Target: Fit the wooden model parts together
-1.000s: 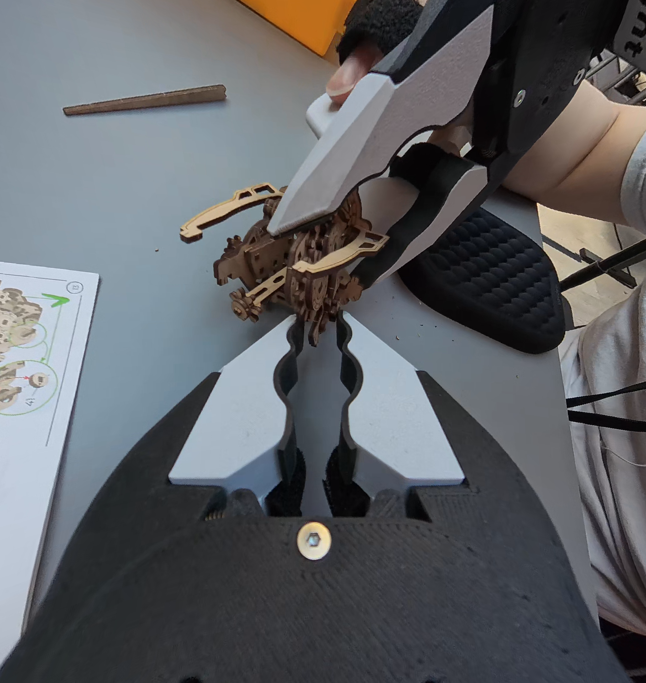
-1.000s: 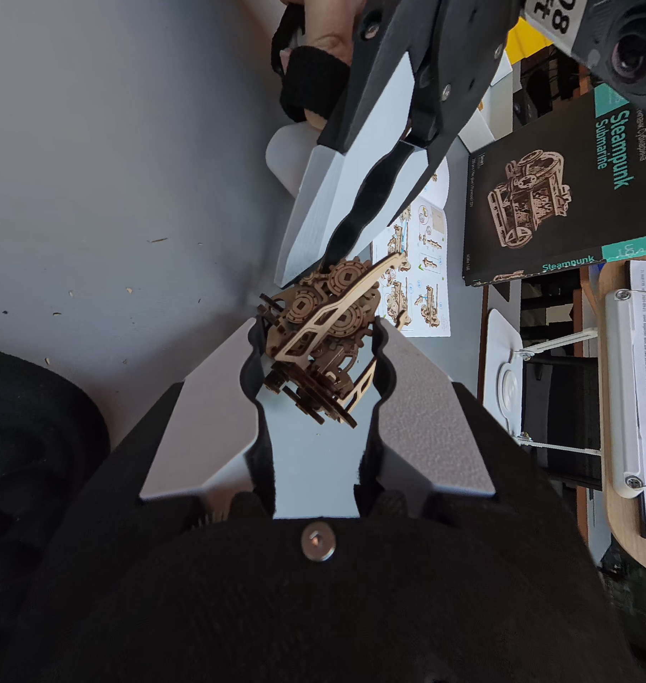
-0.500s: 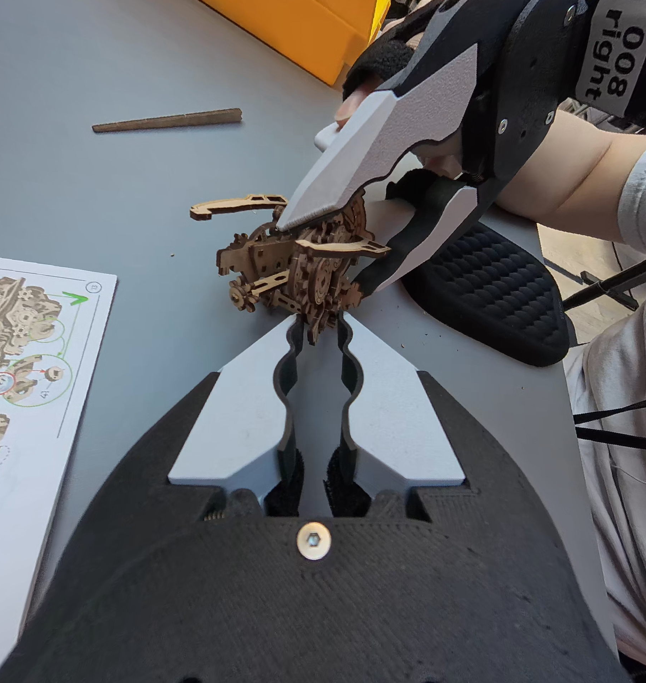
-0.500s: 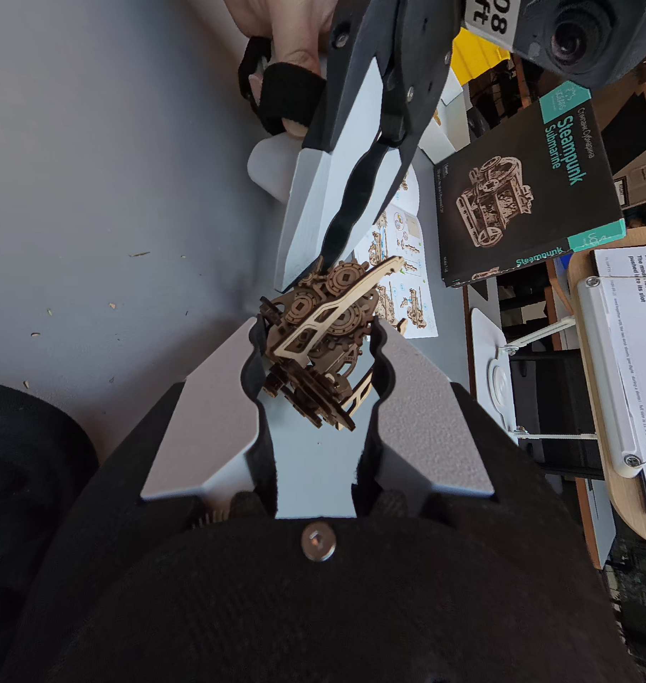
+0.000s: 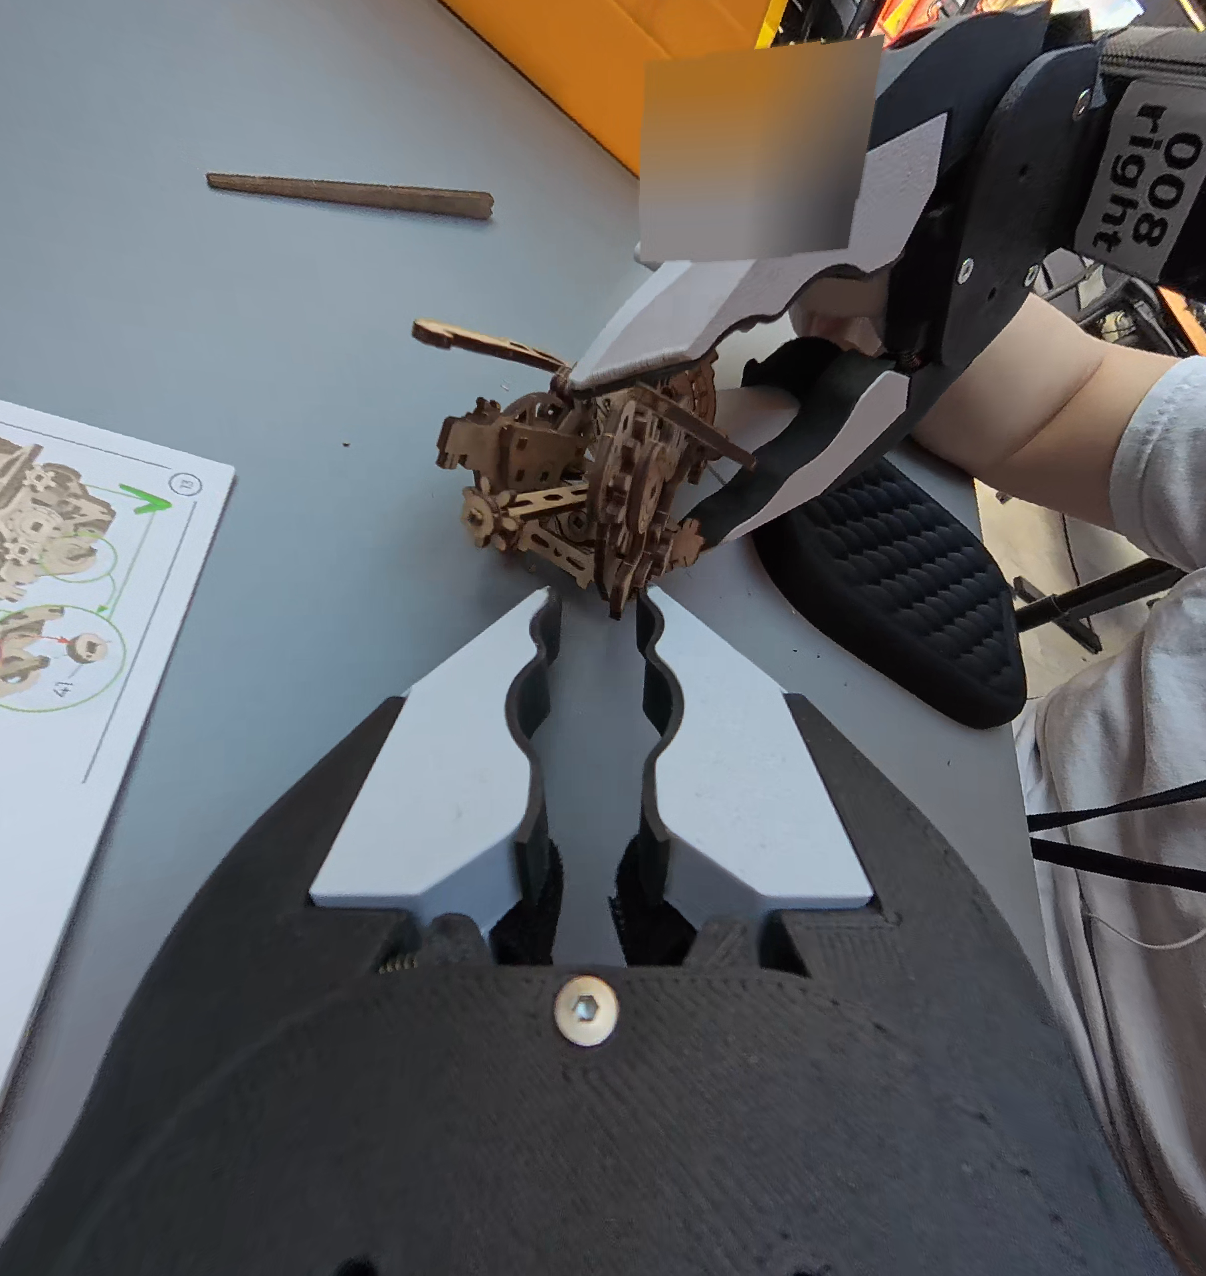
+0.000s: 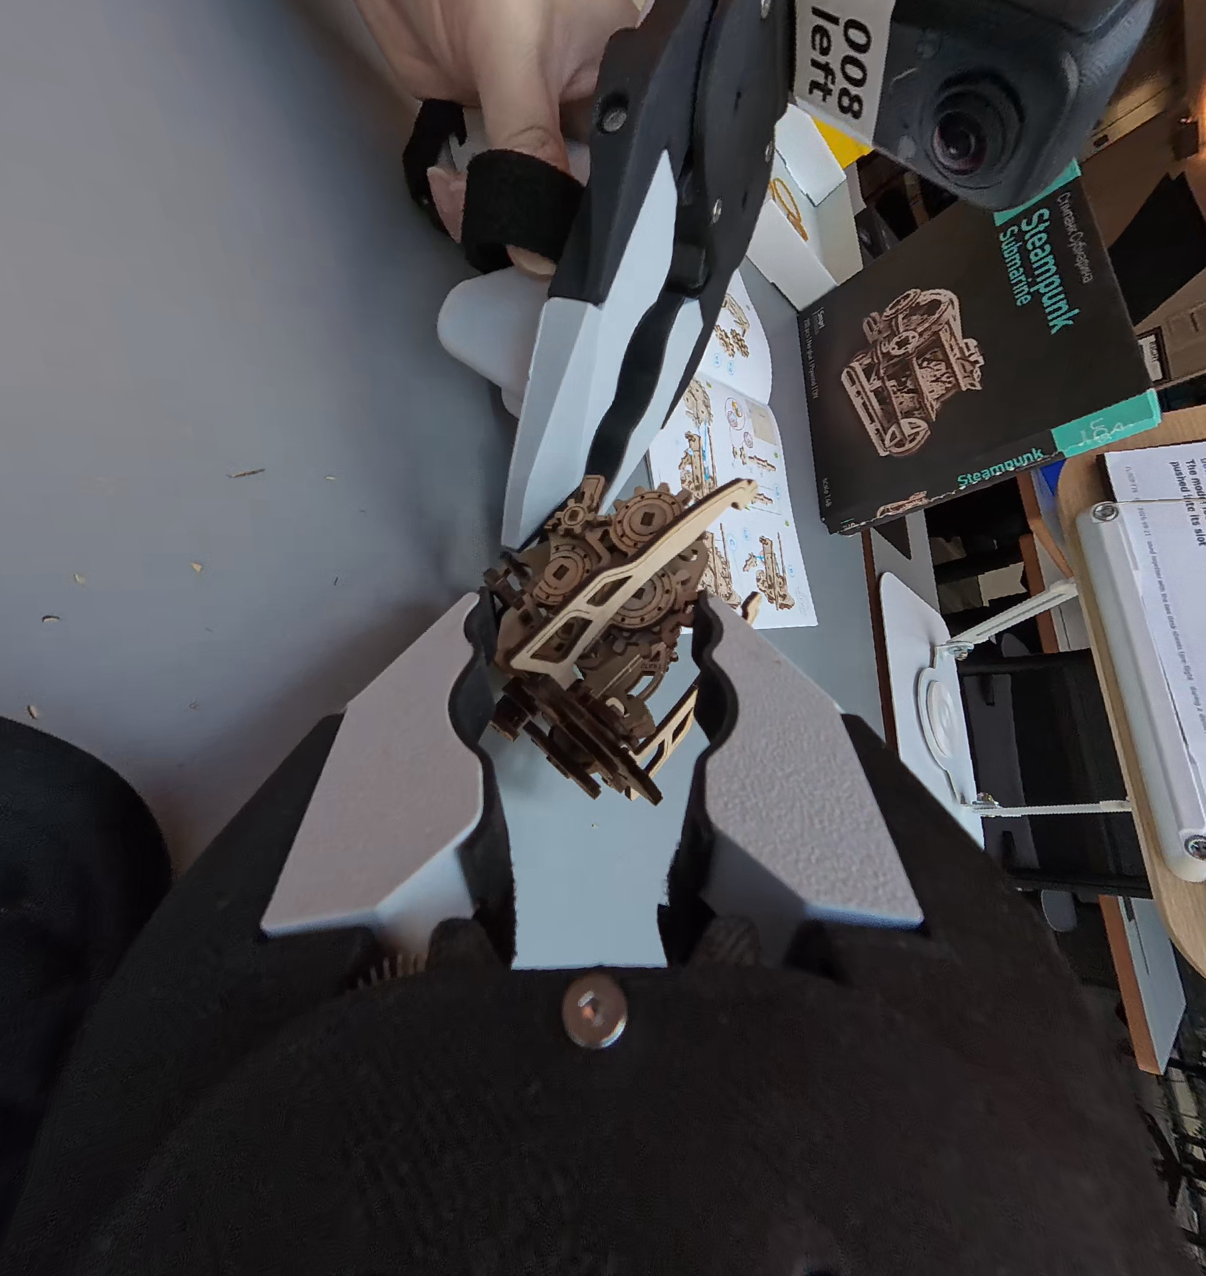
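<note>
Your right gripper (image 6: 589, 663), with its grey fingers and black wavy pads, is closed on the brown wooden model made of many little gears and flat cut pieces (image 6: 596, 642). The model sits between the two pads, and both pads press on its sides. A pale wooden arm piece (image 6: 627, 573) lies across the front of the model and sticks out past the gears.

Your left gripper (image 5: 596, 607) is only a little way open. Its tips are at the bottom edge of the wooden model (image 5: 586, 497). One thin gear edge pokes down into the narrow gap, just beside the right tip. You cannot tell if the tips are pinching it or only touching it.

The model is up off the grey table (image 5: 172, 276), held in the air above it. From the left wrist view, your right gripper (image 5: 645, 469) comes in from the upper right, with one finger over the model and one under it.

A long thin brown wooden stick (image 5: 351, 197) lies flat on the table, well apart from the model. A white paper sheet with pictures of the model (image 5: 68, 587) lies on the table to the left. A black bumpy pad (image 5: 897, 587) sits at the table's edge. A black box with a picture of the model (image 6: 966, 359) stands farther off.
</note>
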`<state>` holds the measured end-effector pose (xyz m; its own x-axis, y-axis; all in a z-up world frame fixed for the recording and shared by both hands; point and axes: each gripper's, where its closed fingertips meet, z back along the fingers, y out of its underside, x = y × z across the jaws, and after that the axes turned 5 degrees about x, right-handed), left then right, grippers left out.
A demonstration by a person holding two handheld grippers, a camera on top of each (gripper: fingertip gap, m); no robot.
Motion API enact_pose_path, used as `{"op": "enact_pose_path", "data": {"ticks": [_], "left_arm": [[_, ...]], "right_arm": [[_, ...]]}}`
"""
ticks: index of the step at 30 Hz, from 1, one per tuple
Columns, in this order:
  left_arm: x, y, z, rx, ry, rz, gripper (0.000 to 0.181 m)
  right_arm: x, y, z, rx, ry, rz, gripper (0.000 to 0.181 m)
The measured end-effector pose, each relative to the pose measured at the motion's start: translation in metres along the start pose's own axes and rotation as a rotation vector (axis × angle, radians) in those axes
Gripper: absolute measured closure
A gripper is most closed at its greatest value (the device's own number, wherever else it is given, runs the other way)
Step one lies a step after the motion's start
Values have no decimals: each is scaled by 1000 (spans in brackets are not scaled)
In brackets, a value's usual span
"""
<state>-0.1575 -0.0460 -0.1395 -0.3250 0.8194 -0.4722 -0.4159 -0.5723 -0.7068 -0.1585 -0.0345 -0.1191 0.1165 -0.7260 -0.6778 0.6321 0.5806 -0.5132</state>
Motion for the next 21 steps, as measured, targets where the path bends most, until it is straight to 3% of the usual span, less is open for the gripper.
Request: {"op": "enact_pose_path", "data": {"ticks": [6, 10, 21], "left_arm": [[0, -8, 5, -55, 45, 44, 162], [2, -7, 2, -42, 43, 50, 174], [5, -16, 2, -80, 15, 32, 173]], "right_arm": [[-6, 1, 1, -22, 29, -29, 125], [-5, 1, 1, -31, 25, -37, 125], [-12, 6, 3, -70, 25, -116, 127]]}}
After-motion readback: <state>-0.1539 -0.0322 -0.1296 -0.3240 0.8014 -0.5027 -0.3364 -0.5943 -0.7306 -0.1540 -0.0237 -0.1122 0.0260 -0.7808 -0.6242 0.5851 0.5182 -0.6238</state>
